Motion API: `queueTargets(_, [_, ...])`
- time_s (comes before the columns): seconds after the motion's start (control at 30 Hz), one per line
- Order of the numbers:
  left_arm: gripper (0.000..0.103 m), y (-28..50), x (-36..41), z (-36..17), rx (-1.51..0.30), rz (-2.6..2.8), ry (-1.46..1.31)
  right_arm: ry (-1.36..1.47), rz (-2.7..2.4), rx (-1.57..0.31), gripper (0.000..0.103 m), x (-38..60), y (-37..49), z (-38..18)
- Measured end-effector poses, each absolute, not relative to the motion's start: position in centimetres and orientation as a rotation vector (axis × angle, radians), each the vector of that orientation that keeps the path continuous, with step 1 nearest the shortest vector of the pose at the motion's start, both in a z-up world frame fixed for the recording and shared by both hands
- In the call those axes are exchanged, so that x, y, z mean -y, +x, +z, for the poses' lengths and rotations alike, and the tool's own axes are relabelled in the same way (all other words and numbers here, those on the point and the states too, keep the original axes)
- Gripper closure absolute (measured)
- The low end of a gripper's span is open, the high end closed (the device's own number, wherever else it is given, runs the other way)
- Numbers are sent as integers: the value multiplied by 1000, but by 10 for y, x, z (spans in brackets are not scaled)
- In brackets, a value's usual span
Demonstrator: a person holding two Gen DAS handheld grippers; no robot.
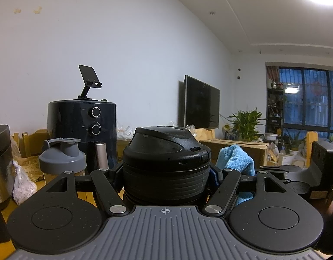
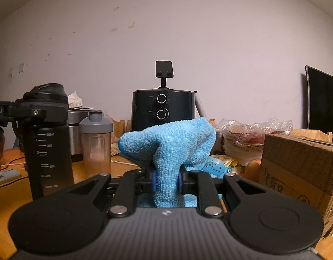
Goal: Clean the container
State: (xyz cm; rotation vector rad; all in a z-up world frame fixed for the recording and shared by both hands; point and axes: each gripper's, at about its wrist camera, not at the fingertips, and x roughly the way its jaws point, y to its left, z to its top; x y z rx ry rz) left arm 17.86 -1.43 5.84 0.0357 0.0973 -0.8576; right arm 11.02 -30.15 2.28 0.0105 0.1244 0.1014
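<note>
A black water bottle [image 1: 166, 164] with a ribbed collar and a domed flip lid fills the middle of the left wrist view. My left gripper [image 1: 166, 179] is shut on it, one jaw on each side of the collar. In the right wrist view the same bottle [image 2: 47, 147] stands upright at the left, dark and see-through with white measuring marks, and the left gripper [image 2: 25, 111] clamps it just under the lid. My right gripper [image 2: 166, 181] is shut on a light blue microfibre cloth [image 2: 173, 143], which bunches up above the pads. The cloth [image 1: 235, 158] shows to the right of the bottle, apart from it.
On the wooden table [image 2: 5, 199] stand a black air fryer [image 2: 164, 110] with a phone stand on top, a grey-lidded shaker [image 2: 97, 143], a steel cooker [image 1: 1, 164], and a cardboard box [image 2: 301, 169] at the right. Plastic bags and packets lie behind.
</note>
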Motion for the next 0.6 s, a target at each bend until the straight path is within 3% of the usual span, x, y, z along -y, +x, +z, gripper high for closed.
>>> queueTargets(0.17, [33,175,15,56,-62,-830,41,12,114,-128,88,301,111,22])
queueTargets(0.23, [18,170,15,56,-33,-804,35,12,114,-130,88,300,110,22])
queueTargets(0.3, [12,166,15,57,-15,-771,15,15,117,-133,88,301,110,21])
queueTargets(0.6, [11,140,31,64,13,-552,-31,21,120,-134,88,301,109,21])
